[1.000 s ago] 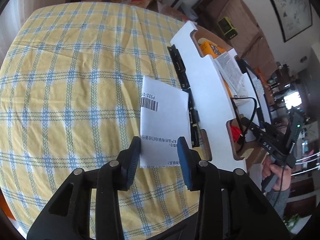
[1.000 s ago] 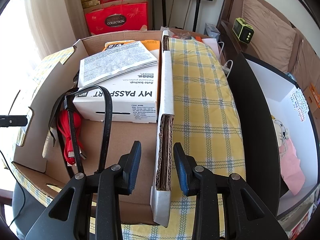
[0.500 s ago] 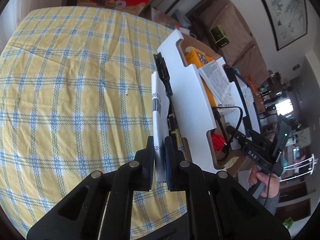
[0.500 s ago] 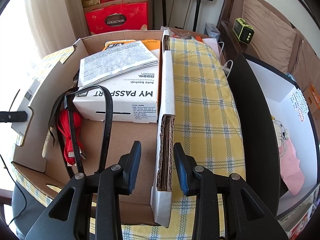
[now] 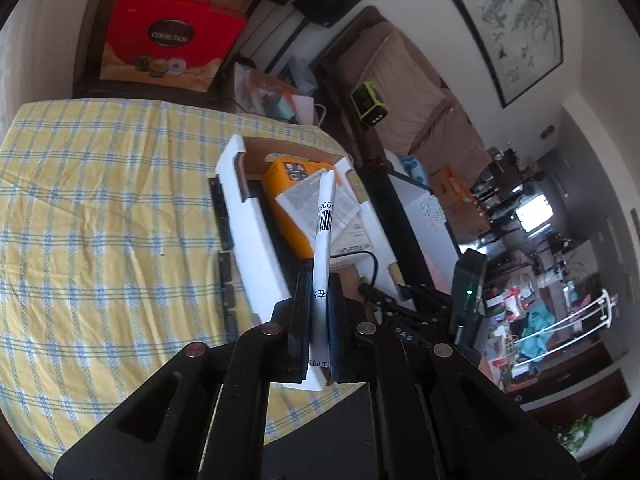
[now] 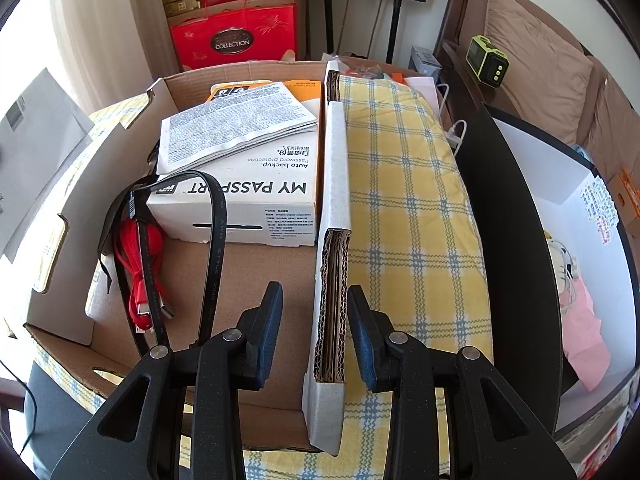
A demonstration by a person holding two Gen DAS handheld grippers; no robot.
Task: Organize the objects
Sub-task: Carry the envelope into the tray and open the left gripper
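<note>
Your left gripper [image 5: 319,336] is clamped on the white barcoded paper slip [image 5: 323,232], held edge-on with its long axis pointing away from you, tip over the open cardboard box [image 5: 256,236] on the checked tablecloth [image 5: 100,220]. Your right gripper [image 6: 314,334] is spread, its fingers straddling the box's right wall [image 6: 334,208] without pinching it.

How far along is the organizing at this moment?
Already in the cardboard box: the MY PASSPORT box, a leaflet, red cable and black cable. In hand: the left gripper clamps a white barcoded paper, held above the box. Left: dropping it in. The right gripper straddles the box wall, open.
</note>
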